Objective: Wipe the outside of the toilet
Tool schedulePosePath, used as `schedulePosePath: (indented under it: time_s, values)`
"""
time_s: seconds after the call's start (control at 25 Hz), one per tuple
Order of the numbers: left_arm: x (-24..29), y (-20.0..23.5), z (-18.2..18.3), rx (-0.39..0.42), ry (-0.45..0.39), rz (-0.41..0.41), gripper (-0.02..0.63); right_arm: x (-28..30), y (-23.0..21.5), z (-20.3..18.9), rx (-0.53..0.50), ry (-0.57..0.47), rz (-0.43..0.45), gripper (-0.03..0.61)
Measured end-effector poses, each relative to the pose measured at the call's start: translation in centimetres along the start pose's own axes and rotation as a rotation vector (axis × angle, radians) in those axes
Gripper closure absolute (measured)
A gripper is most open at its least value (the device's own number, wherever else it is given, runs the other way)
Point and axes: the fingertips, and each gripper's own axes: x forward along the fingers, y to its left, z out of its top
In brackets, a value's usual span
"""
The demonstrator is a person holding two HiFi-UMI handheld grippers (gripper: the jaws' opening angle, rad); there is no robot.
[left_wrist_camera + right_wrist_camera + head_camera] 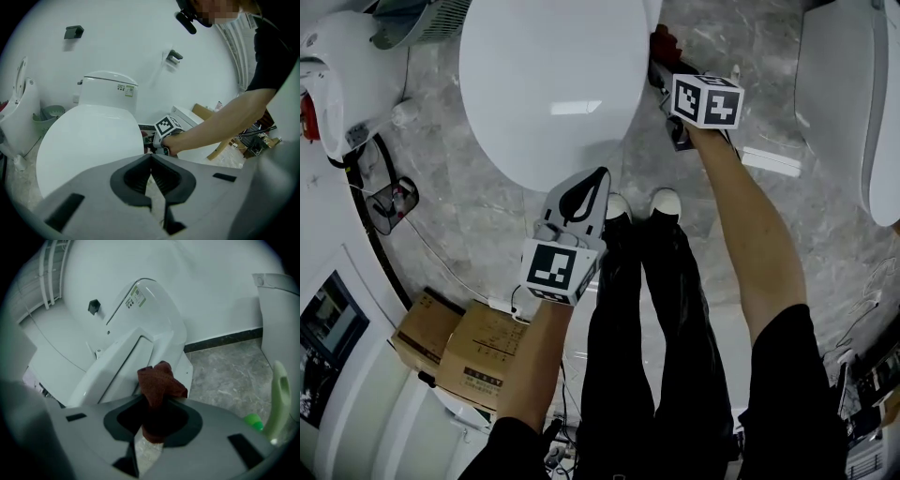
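The 1 white toilet (553,84) stood lid-down on the grey marbled floor (478,202), straight ahead of the person's 2 shoes (666,202). At its right side, near the rear, the right tongs (157,401) were clamped on 1 dark red cloth (159,383), bunched up against the toilet's flank. The left tongs (151,157) hovered at the lid's front edge, tips together with nothing between them. 2 cardboard boxes (487,352) lay on the floor to the left.

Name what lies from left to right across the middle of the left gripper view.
White fixture → waste bin → toilet tank → right gripper, shut on the red cloth → person's forearm.
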Motion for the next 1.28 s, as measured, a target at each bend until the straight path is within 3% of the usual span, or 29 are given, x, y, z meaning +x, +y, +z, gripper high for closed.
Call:
schedulePosePath:
  time_s: [0.16, 0.64, 1.28]
  values:
    - [-0.9, -0.1, -0.4, 0.019, -0.029, 0.018, 0.609, -0.6, 1.4, -2.7, -0.043, 0.046, 0.025, 0.5]
    - [-6.4, 1.7, -4.2, -0.003, -0.091, 0.035, 0.609, -3.1, 5.8, -9.8, -0.114, 0.122, -0.011, 0.5]
    - [-18.5, 7.3, -13.3, -0.019, -0.073, 0.049, 0.609, -3.9, 12.7, -19.9, -0.018, 0.109, -0.177, 0.503]
